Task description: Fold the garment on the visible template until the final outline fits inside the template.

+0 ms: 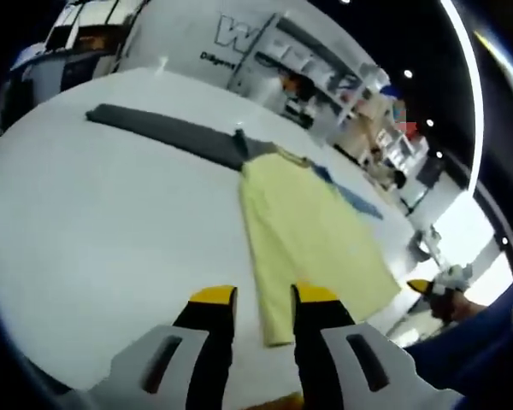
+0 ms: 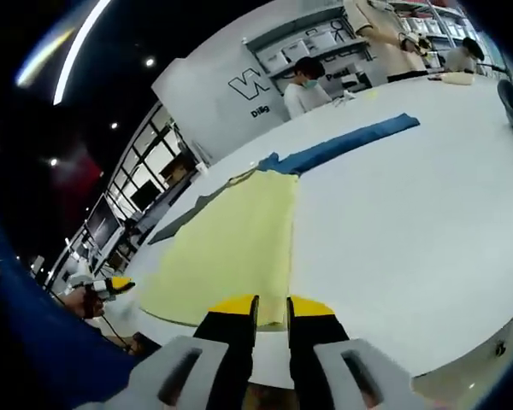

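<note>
A pale yellow garment [image 1: 312, 231] lies folded flat on the white table [image 1: 94, 222]. Its near corner reaches down between the yellow-tipped jaws of my left gripper [image 1: 263, 295], which stands open above it. In the right gripper view the same yellow garment [image 2: 231, 243] spreads out ahead, its right edge running toward my right gripper [image 2: 273, 306]. That gripper's jaws stand a narrow gap apart, open, with table showing between them. The right gripper [image 1: 421, 286] also appears by the garment's far corner, and the left gripper [image 2: 111, 285] by its left corner.
A grey strip of cloth [image 1: 167, 130] lies beyond the garment. A blue strip [image 2: 350, 141] runs off from its far end. People stand at shelves and tables [image 2: 308, 81] in the background. The table's edge [image 2: 462, 342] curves close on the right.
</note>
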A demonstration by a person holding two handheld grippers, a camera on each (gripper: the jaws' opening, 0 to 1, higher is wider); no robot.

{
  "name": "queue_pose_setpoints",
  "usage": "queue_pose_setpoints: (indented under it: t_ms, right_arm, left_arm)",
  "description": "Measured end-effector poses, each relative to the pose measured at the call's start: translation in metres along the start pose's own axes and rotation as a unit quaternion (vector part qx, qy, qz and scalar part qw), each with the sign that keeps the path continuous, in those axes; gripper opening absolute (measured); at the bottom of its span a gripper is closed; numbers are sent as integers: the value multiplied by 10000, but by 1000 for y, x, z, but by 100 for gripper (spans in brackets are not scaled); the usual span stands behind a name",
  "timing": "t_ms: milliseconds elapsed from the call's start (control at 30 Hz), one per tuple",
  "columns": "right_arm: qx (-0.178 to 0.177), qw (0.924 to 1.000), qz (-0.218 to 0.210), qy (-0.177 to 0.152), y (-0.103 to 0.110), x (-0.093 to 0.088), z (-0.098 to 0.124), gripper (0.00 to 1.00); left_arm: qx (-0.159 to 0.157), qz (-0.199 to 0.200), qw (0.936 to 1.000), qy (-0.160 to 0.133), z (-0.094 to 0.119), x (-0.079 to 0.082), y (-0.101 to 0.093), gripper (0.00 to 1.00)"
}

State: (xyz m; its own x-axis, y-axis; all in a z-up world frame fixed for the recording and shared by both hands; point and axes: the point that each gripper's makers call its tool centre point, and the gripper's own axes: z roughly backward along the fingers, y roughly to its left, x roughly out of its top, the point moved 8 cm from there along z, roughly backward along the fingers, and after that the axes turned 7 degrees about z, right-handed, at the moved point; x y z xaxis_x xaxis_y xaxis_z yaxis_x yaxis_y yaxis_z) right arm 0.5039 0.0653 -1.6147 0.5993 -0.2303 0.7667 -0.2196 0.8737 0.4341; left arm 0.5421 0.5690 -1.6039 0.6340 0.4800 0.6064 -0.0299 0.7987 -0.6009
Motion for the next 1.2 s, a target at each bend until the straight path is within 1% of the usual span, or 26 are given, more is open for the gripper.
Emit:
queue_pose_setpoints:
  t_ms: [100,133,167,200,233,267,300,333,400,500,533,667,733,767,800,833,867,900,1067,1100,1133,1167,1200]
  right_arm:
    - [-75,9999,-19,-69,3,0,3,11]
    - [-132,9999,-20,-56,2,-2,3,13]
    - [-210,9998,-45,-27,1,-4,4,14]
    - [-253,9997,-66,-18,0,-5,4,14]
    - [-316,9994,-118,-51,2,-6,7,12]
    - [-335,9993,-153,-63,4,-6,8,11]
    - [-375,9991,-182,-82,5,-5,10,11]
    - [-425,9989,-182,-103,7,-5,11,11]
    - [-505,9984,-193,-132,10,-4,15,11]
    - [-558,9981,-229,-140,15,-4,18,10]
    - [-653,9975,-227,-121,15,-8,17,10]
    - [-702,9973,-207,-96,20,-8,17,9]
    - [-735,9971,-185,-88,26,-6,18,9]
    - [-821,9965,-137,-116,28,-4,20,9]
    - [-842,9963,-137,-126,29,-3,21,9]
    - [-932,9955,-124,-130,36,-1,23,10]
    - [-995,9949,-99,-104,38,-1,24,10]
    - [-1038,9945,-65,-91,39,-1,24,10]
    - [-1134,9935,-14,-133,45,2,28,10]
    - [-1153,9932,-3,-133,43,2,28,10]
    - [-1178,9930,8,-125,44,2,28,10]
    - [-1201,9927,6,-118,47,1,29,10]
    - [-1214,9925,6,-118,48,1,29,10]
  left_arm:
    - [166,375,9982,-439,-4,24,15,33]
    - [235,559,9963,-610,-7,36,23,32]
    - [261,720,9942,-751,-9,43,28,32]
    - [281,825,9928,-820,-10,46,29,31]
    - [363,1243,9850,-1141,-12,62,39,31]
    - [402,1463,9795,-1325,-14,70,44,30]
    - [416,1746,9723,-1497,-15,78,50,29]
    - [382,2087,9621,-1716,-18,93,64,29]
    - [357,2274,9541,-1916,-21,108,75,27]
    - [406,2402,9492,-1994,-26,121,86,28]
    - [457,2468,9463,-2036,-32,133,98,30]
    - [500,2453,9466,-2032,-37,141,106,32]
    - [619,2330,9496,-2001,-41,147,110,32]
    - [745,2125,9549,-1937,-47,155,120,32]
    - [783,2015,9573,-1918,-52,160,123,32]
    - [796,1951,9589,-1899,-56,165,129,31]
    - [853,1747,9638,-1827,-63,172,138,31]
    - [868,1685,9647,-1831,-67,175,141,31]
    - [954,1629,9643,-1857,-71,181,147,36]
    - [1053,1521,9645,-1882,-73,183,150,38]
    - [1076,1473,9652,-1874,-72,184,151,39]
    - [1120,1348,9675,-1823,-77,190,159,41]
    - [1149,1321,9680,-1800,-79,192,161,41]
